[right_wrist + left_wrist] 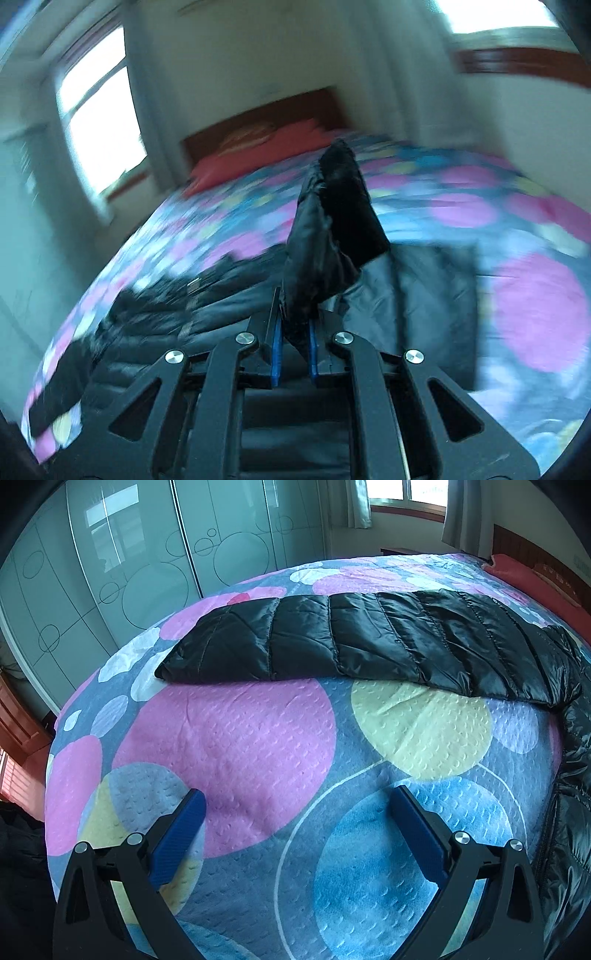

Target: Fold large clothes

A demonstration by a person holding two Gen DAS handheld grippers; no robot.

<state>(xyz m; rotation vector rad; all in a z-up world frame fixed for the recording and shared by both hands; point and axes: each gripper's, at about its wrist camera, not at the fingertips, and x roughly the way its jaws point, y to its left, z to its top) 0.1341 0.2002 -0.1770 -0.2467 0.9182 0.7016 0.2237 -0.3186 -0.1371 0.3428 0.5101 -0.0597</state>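
The bed (258, 738) w/ a circle-pattern cover carries the black jacket (369, 642), spread flat across it, one sleeve lying out straight. The jacket is puffy, quilted and shiny, so I judge it light, soft and a bit slippery; best to take it at cuff or hem. Right gripper (295, 332): jaws nearly closed, pinching a lifted part of the jacket. Left gripper (297, 812): jaws wide apart, nothing between, above the cover.
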